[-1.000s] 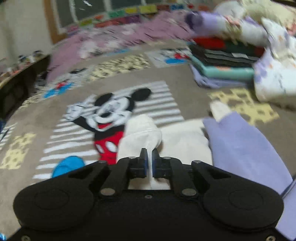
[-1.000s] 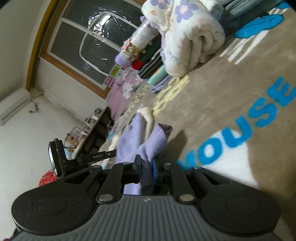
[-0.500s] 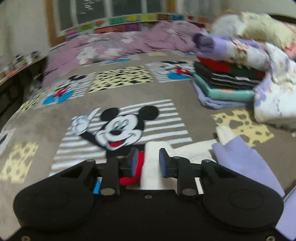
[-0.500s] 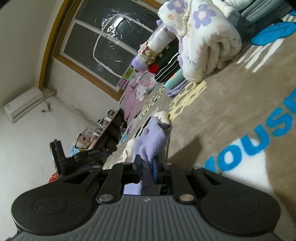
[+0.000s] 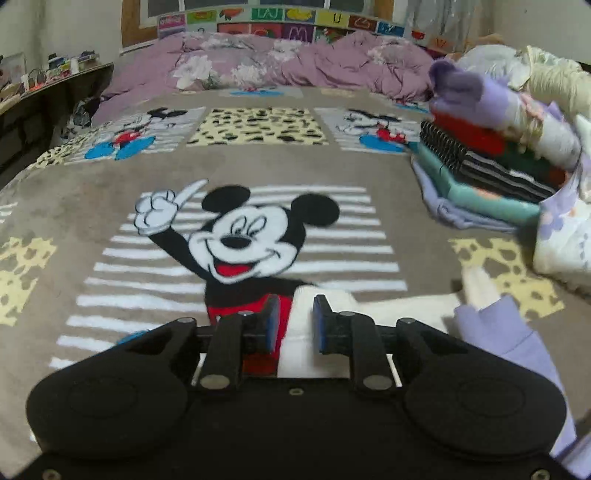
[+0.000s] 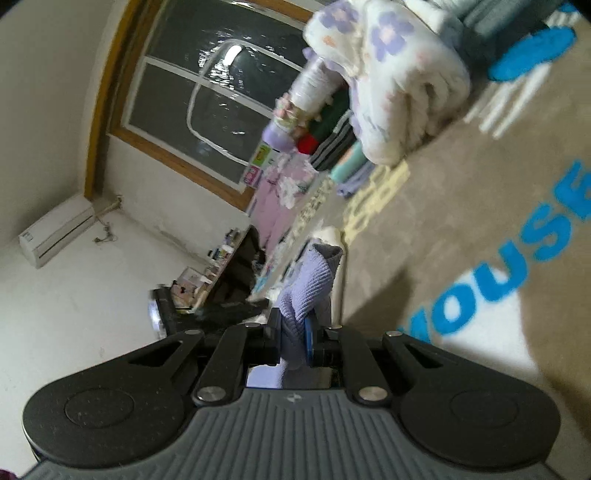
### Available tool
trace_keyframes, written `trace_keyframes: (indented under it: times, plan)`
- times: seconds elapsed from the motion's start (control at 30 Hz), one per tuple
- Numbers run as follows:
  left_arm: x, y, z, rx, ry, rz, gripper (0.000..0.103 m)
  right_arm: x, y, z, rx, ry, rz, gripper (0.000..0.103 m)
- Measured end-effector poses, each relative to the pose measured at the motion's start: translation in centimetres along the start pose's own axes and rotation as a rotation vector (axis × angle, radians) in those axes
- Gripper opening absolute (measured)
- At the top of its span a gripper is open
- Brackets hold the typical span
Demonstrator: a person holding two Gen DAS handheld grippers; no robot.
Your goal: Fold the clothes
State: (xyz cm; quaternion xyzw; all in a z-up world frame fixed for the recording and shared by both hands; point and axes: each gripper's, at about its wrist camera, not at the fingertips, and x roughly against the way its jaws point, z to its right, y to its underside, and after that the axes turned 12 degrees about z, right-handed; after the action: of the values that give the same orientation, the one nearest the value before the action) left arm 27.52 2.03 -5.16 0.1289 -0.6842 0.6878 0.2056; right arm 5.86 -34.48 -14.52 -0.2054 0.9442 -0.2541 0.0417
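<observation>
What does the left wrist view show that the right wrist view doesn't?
Only the left wrist view: the left gripper with jaws open over the white fleece garment, and the cartoon mouse print. Only the right: the right gripper clamping the lilac ribbed sleeve, and a dark window. Both: the folded clothes stack and the brown blanket.

A bedroom in a home. A bed is covered by a grey-brown fleece blanket printed with Mickey Mouse panels and leopard-spot squares. A rumpled pink floral duvet lies along the far side, under a strip of colourful alphabet tiles on the wall. A stack of folded clothes and a flower-print quilt sit on the bed. A dark wood-framed window, a wall air conditioner and a cluttered shelf complete the room.
</observation>
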Motion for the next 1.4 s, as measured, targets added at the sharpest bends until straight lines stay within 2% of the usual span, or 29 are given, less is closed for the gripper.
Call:
trace_keyframes:
  times: [0.13, 0.23, 0.3, 0.33, 0.37, 0.4, 0.57, 0.67, 0.77, 0.83, 0.93, 1.0, 1.07, 1.3, 1.4]
  plan:
    - [-0.1, -0.1, 1.9, -0.103, 0.056, 0.007, 0.018, -0.2, 0.2, -0.1, 0.005, -0.007, -0.008, 0.014]
    - [0.1, 0.4, 1.4, -0.074, 0.042, -0.011, 0.018, -0.2, 0.1, -0.1, 0.004, -0.011, -0.004, 0.014]
    - [0.2, 0.8, 1.0, -0.055, 0.032, -0.022, 0.022, -0.1, 0.1, -0.1, 0.003, -0.011, -0.002, 0.014]
    - [0.2, 1.0, 0.8, -0.045, 0.027, -0.028, 0.028, -0.1, 0.1, 0.0, 0.004, -0.008, -0.001, 0.014]
    - [0.5, 1.1, 0.6, -0.034, 0.023, -0.028, 0.044, 0.0, 0.0, 0.0, 0.005, -0.004, 0.000, 0.014]
    - [2.2, 1.2, -0.1, -0.018, 0.024, 0.006, 0.049, 0.0, 0.0, 0.1, 0.005, 0.000, 0.002, 0.014]
    - [10.7, 3.9, -3.1, 0.047, 0.020, 0.099, 0.048, -0.1, 0.2, 0.1, 0.030, 0.018, 0.002, 0.014]
    - [15.2, 6.7, -3.6, 0.046, 0.054, 0.125, 0.048, -0.1, 0.4, 0.0, 0.050, 0.035, 0.003, 0.014]
    - [18.9, 9.7, -3.3, 0.001, 0.089, 0.163, 0.048, -0.1, 0.5, -0.1, 0.069, 0.049, 0.005, 0.014]
    - [20.0, 11.3, -3.3, -0.027, 0.109, 0.172, 0.048, -0.2, 0.6, -0.2, 0.079, 0.062, 0.002, 0.014]
    - [20.7, 12.5, -4.2, -0.005, 0.109, 0.161, 0.048, -0.3, 0.7, -0.4, 0.093, 0.091, -0.005, 0.014]
    - [21.3, 12.9, -5.1, 0.044, 0.130, 0.178, 0.041, -0.3, 0.7, -0.8, 0.108, 0.109, -0.005, 0.014]
    - [22.0, 13.1, -5.5, 0.085, 0.182, 0.198, 0.036, -0.2, 0.7, -1.3, 0.126, 0.126, 0.001, 0.014]
    - [23.5, 13.1, -4.9, 0.084, 0.323, 0.255, 0.033, 0.0, 0.3, -3.5, 0.173, 0.171, 0.000, 0.014]
    - [23.6, 13.3, -3.6, 0.036, 0.398, 0.239, 0.033, -0.3, 0.0, -4.3, 0.193, 0.182, -0.011, 0.014]
